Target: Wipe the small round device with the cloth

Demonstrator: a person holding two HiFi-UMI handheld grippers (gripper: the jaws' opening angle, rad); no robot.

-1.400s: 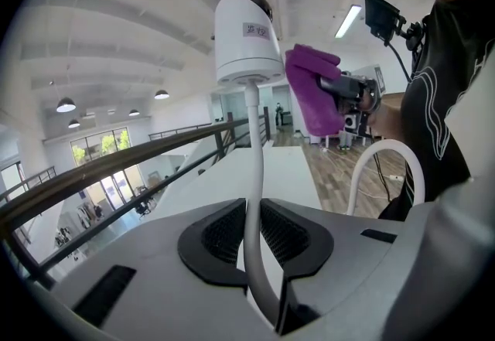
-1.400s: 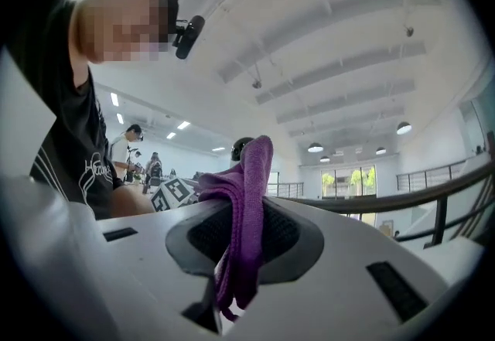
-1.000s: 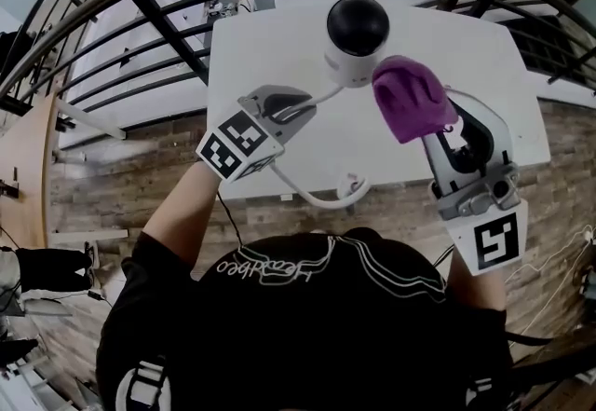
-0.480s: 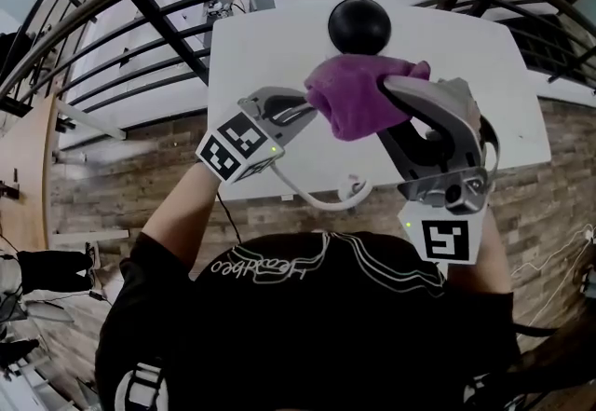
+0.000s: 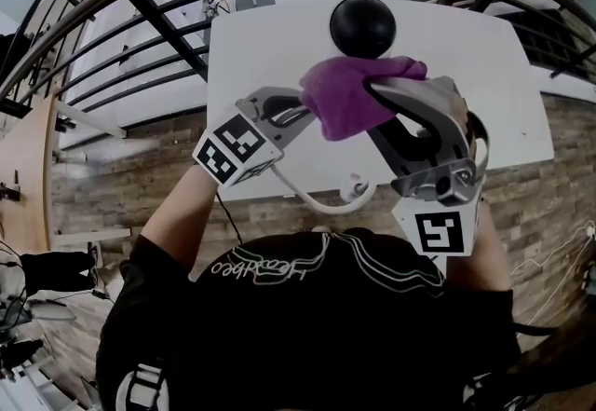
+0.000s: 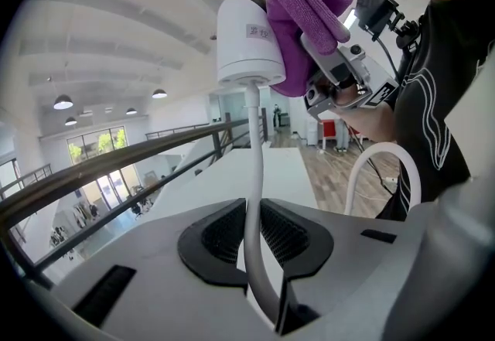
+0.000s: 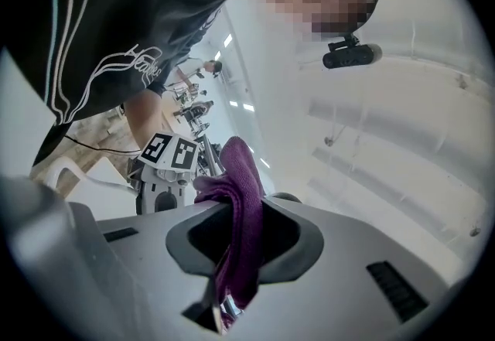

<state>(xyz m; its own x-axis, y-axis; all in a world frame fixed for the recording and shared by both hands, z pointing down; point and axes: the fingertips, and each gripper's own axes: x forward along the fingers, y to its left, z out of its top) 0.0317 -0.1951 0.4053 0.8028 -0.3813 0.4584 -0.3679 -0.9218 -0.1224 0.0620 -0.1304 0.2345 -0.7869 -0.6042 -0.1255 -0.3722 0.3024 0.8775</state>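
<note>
The small round device has a black dome (image 5: 362, 25) and a white body (image 6: 249, 49). It stands up on a white cable stalk (image 6: 251, 169). My left gripper (image 5: 300, 111) (image 6: 251, 235) is shut on that stalk, below the body. The purple cloth (image 5: 343, 98) (image 6: 306, 13) (image 7: 241, 200) is bunched in my right gripper (image 5: 380, 89) (image 7: 238, 239), which is shut on it. The cloth lies against the side of the white body and hides that body in the head view. Across the cloth, the right gripper view shows the left gripper's marker cube (image 7: 168, 152).
The white table (image 5: 484, 55) lies under both grippers, with a black railing (image 5: 168, 27) along its far and left sides. The device's white cable loops (image 5: 321, 202) near the table's front edge. A wood-pattern floor surrounds the table. My torso in a black shirt fills the bottom.
My right gripper has rolled and swung left, carrying the purple cloth from the device's right side onto its white body. The left gripper has stayed in place on the stalk.
</note>
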